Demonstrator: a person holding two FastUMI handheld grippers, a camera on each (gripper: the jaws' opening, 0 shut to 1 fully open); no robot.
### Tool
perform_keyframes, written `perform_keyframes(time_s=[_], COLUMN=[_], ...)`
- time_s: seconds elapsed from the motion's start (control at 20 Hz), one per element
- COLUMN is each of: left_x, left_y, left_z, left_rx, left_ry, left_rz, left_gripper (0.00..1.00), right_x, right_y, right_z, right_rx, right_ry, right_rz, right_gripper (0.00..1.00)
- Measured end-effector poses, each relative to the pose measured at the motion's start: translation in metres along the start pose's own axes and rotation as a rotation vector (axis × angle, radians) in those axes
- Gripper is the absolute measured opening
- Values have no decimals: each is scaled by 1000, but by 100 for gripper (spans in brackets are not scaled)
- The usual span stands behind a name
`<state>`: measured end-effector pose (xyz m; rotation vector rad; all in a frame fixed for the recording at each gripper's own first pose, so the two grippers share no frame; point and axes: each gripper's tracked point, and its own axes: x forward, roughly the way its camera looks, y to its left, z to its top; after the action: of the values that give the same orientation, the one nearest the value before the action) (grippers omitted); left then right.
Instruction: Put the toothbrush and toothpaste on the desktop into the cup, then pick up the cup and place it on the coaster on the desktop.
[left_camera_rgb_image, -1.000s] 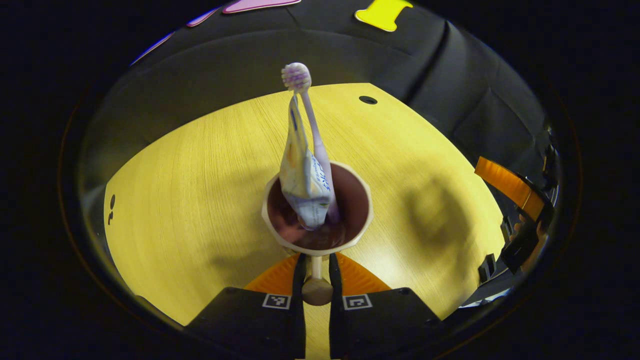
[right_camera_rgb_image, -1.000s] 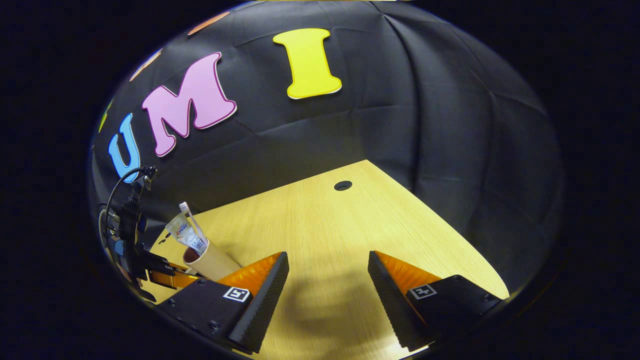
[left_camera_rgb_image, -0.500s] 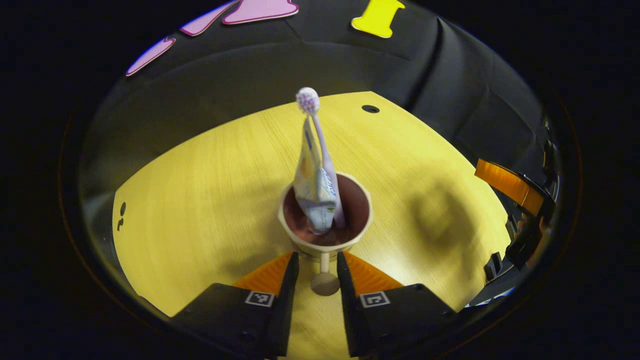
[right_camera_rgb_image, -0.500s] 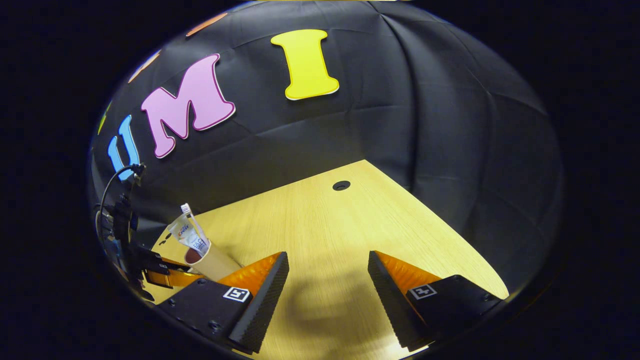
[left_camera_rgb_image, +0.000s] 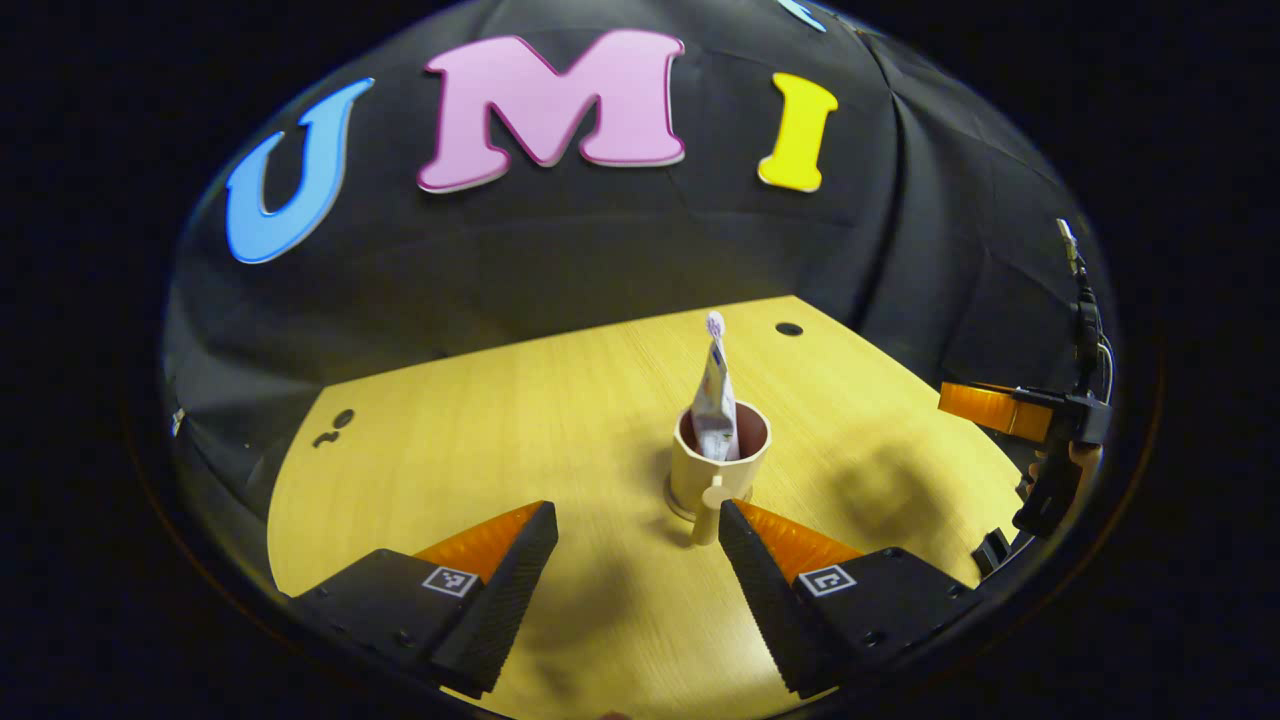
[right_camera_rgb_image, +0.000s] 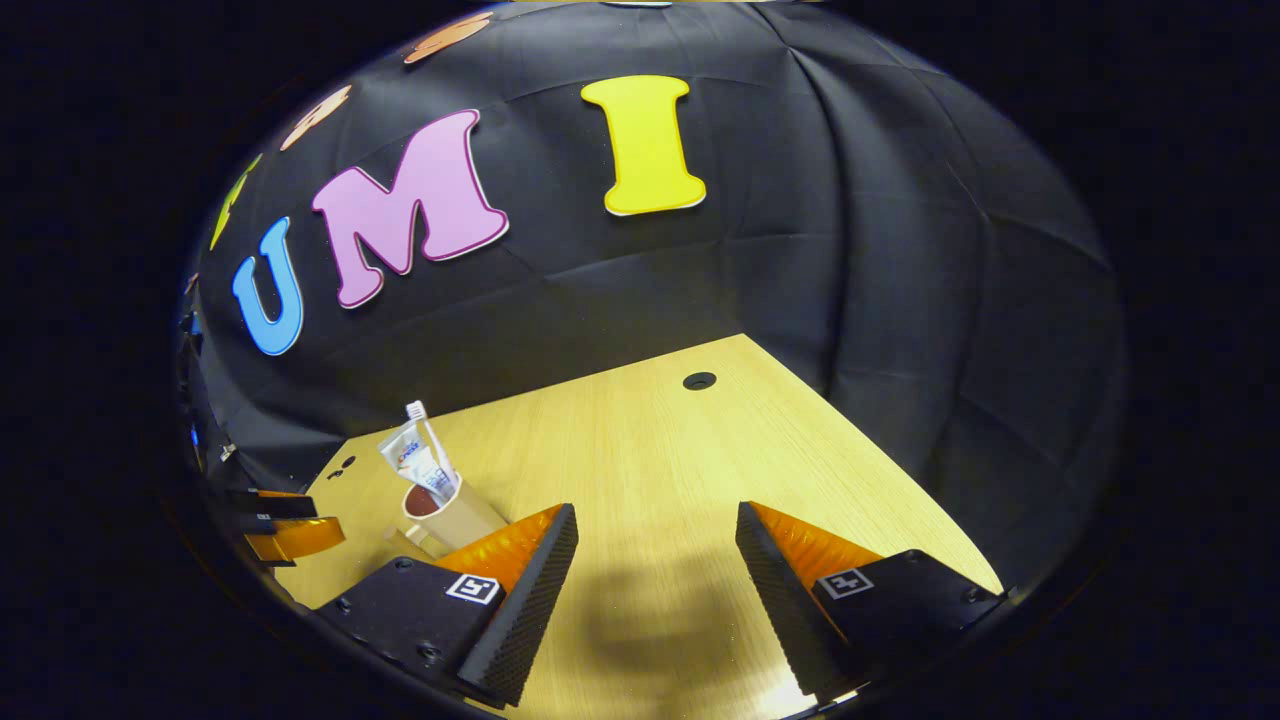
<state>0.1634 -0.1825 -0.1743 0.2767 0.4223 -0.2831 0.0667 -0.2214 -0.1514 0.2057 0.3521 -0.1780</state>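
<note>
Left gripper view: the left tongs (left_camera_rgb_image: 630, 545) sit low over the wooden desk (left_camera_rgb_image: 450, 440), released, fingers spread wide w/ nothing between them. Just ahead of the gap stands the cup (left_camera_rgb_image: 718, 470), upright on the desk, its handle pointing back toward the tongs but apart from both fingers. A thin pale disc edge shows under the cup's base (prob. the coaster, can't tell for sure). The toothpaste (left_camera_rgb_image: 713, 405) stands inside the cup, leaning a bit, and the toothbrush (left_camera_rgb_image: 715, 325) head pokes up just above it. Far right, the other gripper (left_camera_rgb_image: 1030, 425) hangs above the desk edge. A small round hole (left_camera_rgb_image: 789, 329) sits near the desk's far corner. Right gripper view: the right tongs (right_camera_rgb_image: 655, 570) are also released, fingers well apart over bare desk. The cup is at lower left, just beyond the tongs' left-hand finger, w/ toothpaste and toothbrush sticking up from it. The left tongs' fingers show at the far left edge, near the cup but not touching.
</note>
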Motion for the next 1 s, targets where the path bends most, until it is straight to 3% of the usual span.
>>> perform_keyframes(time_s=[0.15, 0.3, 0.5, 0.85, 1.0], left_x=[-49, -98, -146, -200, -222], left_y=[23, 35, 56, 63, 57], left_z=[7, 13, 15, -11, -16], left_rx=[-64, -161, -206, -235, -239], left_ry=[-113, -206, -289, -329, -348], left_rz=[88, 125, 197, 229, 218], left_gripper=[100, 100, 100, 99, 100], right_x=[-21, -47, -91, -175, -193], right_y=[20, 35, 61, 115, 121], right_z=[-5, -10, -9, -23, -34], right_rx=[15, -1, -28, -126, -145], right_ry=[26, 44, 28, -12, -6], right_rz=[28, 29, 61, 145, 134], right_gripper=[98, 98, 98, 98, 98])
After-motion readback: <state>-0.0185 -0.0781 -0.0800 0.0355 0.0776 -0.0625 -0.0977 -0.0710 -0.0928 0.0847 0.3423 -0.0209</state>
